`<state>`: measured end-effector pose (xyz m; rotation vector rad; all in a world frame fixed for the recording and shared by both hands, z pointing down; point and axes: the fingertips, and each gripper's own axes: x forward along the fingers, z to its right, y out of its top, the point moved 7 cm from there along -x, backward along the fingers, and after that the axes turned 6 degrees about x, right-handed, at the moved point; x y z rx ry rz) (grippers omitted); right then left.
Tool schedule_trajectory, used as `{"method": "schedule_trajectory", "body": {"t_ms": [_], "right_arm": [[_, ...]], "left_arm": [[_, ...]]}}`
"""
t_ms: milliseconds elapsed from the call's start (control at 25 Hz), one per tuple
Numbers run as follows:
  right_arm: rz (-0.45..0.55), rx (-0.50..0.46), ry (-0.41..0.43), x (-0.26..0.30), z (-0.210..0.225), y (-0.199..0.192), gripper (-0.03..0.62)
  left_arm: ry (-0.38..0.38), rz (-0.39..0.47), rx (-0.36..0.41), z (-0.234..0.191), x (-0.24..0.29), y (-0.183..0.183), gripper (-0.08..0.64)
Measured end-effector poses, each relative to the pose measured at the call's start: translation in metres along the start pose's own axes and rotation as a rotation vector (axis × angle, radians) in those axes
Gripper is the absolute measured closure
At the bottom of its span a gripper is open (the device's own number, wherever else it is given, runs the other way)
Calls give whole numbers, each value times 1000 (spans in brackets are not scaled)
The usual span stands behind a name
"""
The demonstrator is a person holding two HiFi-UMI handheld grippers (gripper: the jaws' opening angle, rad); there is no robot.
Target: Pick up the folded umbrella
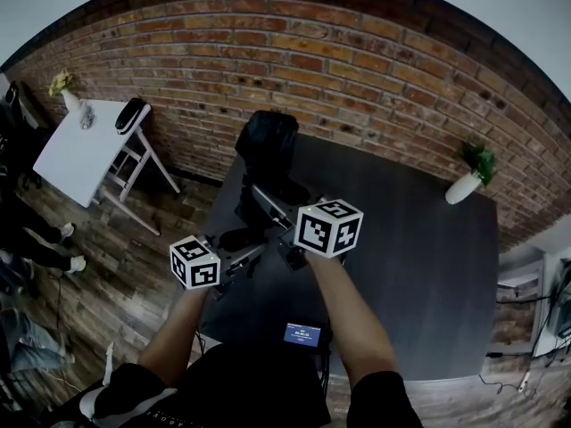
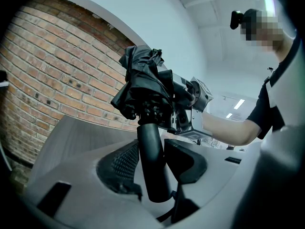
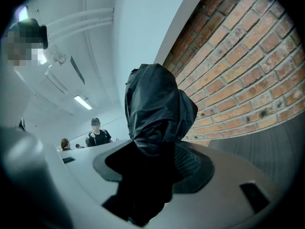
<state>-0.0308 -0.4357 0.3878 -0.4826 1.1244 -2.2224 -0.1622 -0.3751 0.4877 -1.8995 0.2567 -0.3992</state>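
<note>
We hold the black folded umbrella [image 2: 144, 82] between both tools, and it sits in the centre of each gripper view, standing against the red brick wall [image 2: 52, 75] and the pale ceiling. The left claw [image 2: 157, 173] is clamped on the umbrella's smooth black cylindrical handle [image 2: 150, 142], one jaw on each side of it. We judge this grip carries the weight, because the handle is the only rigid, round part on offer. The right claw [image 3: 152, 175] is closed on the bunched black fabric canopy [image 3: 159, 106], which fills the gap between its jaws. That second hold seems meant to steady the loose, floppy end so it does not swing or unfurl.

In the head view the umbrella appears as a dark bundle in the upper middle of the frame, over the far left part of the dark grey desk [image 1: 419, 257]. Both gripper views look upward, so we take it that the umbrella is raised off the desk. No view shows its underside clear of the surface.

Much else is hidden. In the head view the marker cubes and our forearms cover both sets of jaws. In the right gripper view the fabric hides the pads' contact, and we cannot tell whether the shaft lies inside the fold. We cannot make out the tip or any strap.
</note>
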Motion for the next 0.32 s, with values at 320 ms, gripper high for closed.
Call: {"method": "schedule_trajectory", "body": {"t_ms": [320], "right_arm": [[-12,-6,-1,0,-1,-1,336]], "left_arm": [[1,-8,-2,1,0,-2,388]]}}
